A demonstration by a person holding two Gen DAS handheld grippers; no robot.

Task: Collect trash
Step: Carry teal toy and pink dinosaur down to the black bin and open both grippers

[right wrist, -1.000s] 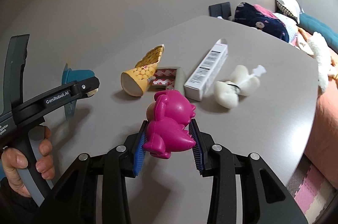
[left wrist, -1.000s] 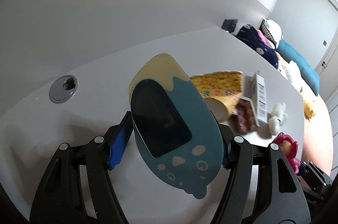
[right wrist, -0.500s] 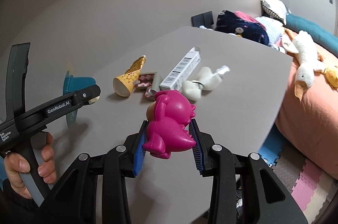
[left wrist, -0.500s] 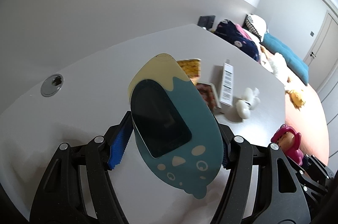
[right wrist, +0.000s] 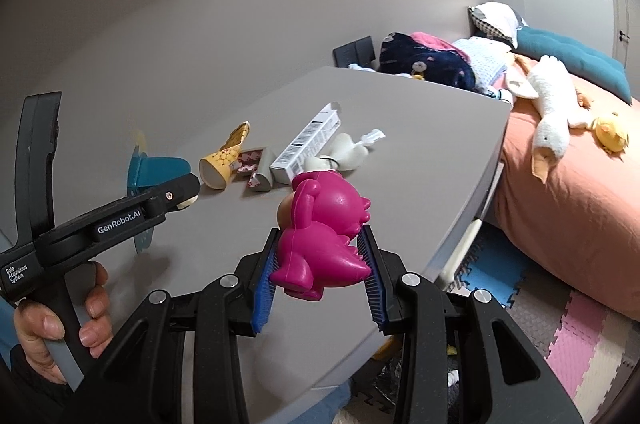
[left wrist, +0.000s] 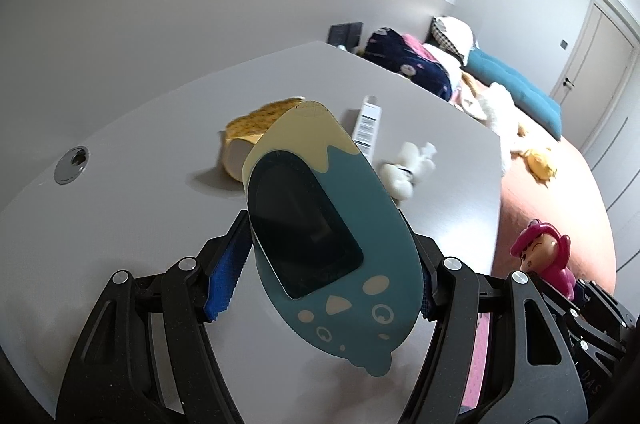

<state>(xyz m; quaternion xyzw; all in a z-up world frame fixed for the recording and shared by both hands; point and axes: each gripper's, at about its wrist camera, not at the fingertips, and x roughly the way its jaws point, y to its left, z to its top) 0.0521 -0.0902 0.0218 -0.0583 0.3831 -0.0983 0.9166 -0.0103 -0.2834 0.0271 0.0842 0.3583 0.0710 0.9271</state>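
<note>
A: What is the left hand-held gripper (left wrist: pixel 326 274) carrying?

B: It is clamping a flat teal and cream card (left wrist: pixel 320 232) with a cartoon face, pads pressing on both edges, the card tilting up off the surface (left wrist: pixel 160 143). The right hand-held gripper (right wrist: pixel 320 272) is squeezing a magenta toy figure (right wrist: pixel 324 236) between its blue pads (right wrist: pixel 264 288), held above the near corner of the surface.

A: So both are full. And the trash itself?

B: It is lying in a loose cluster toward the middle of the surface: a yellow paper cup (right wrist: pixel 224 159) on its side, a small red-patterned carton (right wrist: pixel 252 163) touching it, a long white box (right wrist: pixel 312 139) with a barcode, and a crumpled white scrap (right wrist: pixel 348 151) just beside the box. None of it is being touched.

A: Then what is the step in hand?

B: I am judging that both hands are clearing the card and the figure away (these look like keepers, not rubbish), well apart from the cluster. No bin is showing in either view, so I cannot tell where anything is going.

A: How to do it well?

B: Keeping both grips steady while travelling. The card is only being pinched at its edges, so any twist could let it swivel or slip; the figure is rounded and smooth, so it could squirt out. Setting each down low and level before releasing, clear of the surface's edge above the foam floor mats (right wrist: pixel 568 344).
</note>
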